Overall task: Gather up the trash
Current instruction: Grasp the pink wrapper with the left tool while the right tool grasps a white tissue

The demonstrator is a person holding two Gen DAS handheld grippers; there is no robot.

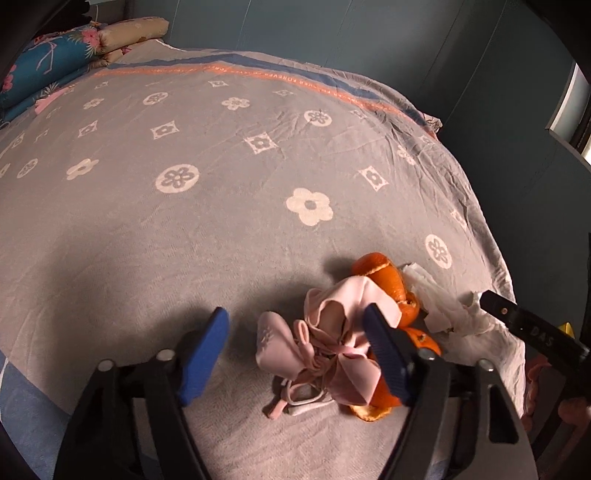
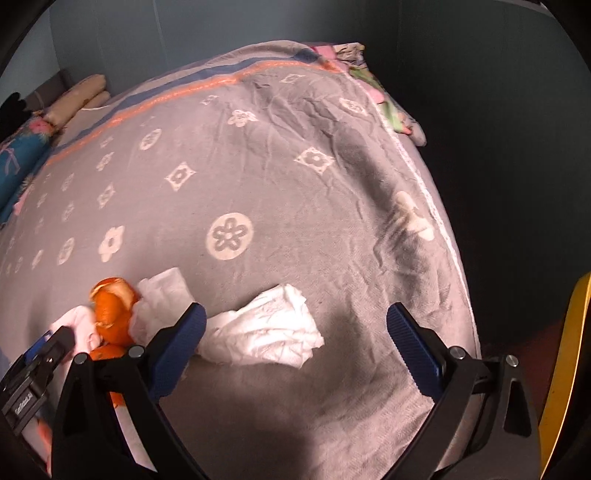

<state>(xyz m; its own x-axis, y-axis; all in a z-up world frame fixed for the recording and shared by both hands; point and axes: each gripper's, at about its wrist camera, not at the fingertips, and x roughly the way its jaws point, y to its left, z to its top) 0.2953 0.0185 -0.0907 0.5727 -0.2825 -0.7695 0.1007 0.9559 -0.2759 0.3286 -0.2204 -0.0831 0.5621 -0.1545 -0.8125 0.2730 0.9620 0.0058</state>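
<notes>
On the bed [image 1: 221,221], the left gripper [image 1: 295,343] has its fingers partly open around a pink cloth [image 1: 332,332] beside orange peel [image 1: 388,277], while the right gripper [image 2: 295,332] gapes wide over a white tissue [image 2: 266,328].

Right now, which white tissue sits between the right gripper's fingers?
The bigger crumpled tissue, lying alone on the blanket. The other tissue touches the orange peel.

A bedroom: patterned bedspread [image 1: 221,166], pillows [image 1: 125,35].
</notes>
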